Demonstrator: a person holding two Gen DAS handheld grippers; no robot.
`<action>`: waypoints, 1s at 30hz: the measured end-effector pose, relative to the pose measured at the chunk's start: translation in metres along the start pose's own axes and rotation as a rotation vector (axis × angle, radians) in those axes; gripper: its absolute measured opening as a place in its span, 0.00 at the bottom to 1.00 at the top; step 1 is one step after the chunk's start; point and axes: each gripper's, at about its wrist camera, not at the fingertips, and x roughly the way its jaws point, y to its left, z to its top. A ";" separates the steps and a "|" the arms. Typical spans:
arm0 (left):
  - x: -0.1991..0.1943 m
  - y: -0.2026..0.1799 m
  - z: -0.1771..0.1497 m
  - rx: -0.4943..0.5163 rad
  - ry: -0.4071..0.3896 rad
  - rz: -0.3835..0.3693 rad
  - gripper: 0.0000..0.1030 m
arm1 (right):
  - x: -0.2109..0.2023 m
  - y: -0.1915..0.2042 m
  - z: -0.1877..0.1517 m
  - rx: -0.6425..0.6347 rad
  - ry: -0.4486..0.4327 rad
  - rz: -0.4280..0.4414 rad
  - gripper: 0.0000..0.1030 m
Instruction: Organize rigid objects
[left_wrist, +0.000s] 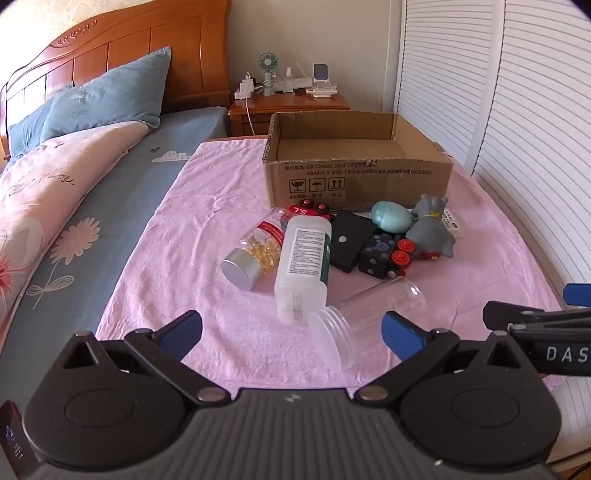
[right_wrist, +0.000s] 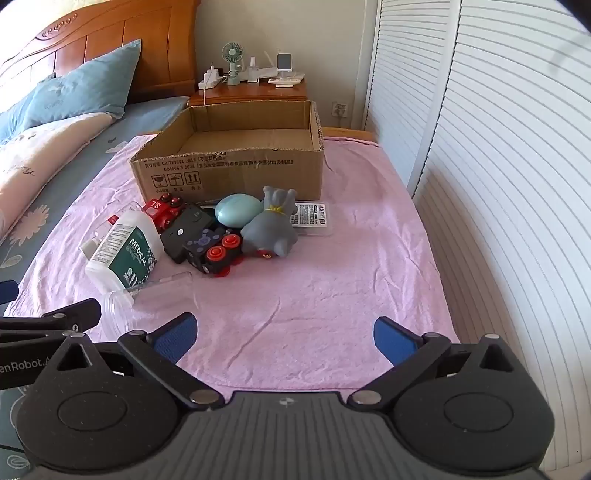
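A: Where did the things lie?

B: On the pink cloth (right_wrist: 332, 295) over the bench, heaped just before the open cardboard box (right_wrist: 236, 162), which stood at the far edge. A white medical bottle (left_wrist: 304, 266) lay on its side, touching a capsule bottle (left_wrist: 255, 251) with a silver cap. A clear empty jar (left_wrist: 365, 321) lay nearest, tipped over.

A: And the toys?

B: A black toy train (right_wrist: 214, 251) with red wheels, a grey figurine (right_wrist: 271, 225), a teal egg (right_wrist: 236, 210), a black case (right_wrist: 184, 232), all touching or nearly. A red piece behind was perhaps another train car.

A: The grippers?

B: The left gripper (left_wrist: 291, 332) and right gripper (right_wrist: 284, 332) both hung at the near edge, jaws spread wide, holding nothing.
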 end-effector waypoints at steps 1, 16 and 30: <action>0.000 0.000 0.000 0.003 0.001 0.001 0.99 | 0.000 -0.001 0.000 0.009 0.007 0.010 1.00; 0.000 -0.001 0.001 0.005 -0.002 0.000 0.99 | -0.002 -0.003 0.003 0.014 -0.002 0.013 1.00; 0.000 -0.002 0.002 0.004 -0.001 0.005 0.99 | -0.004 -0.001 0.004 0.012 -0.008 0.018 1.00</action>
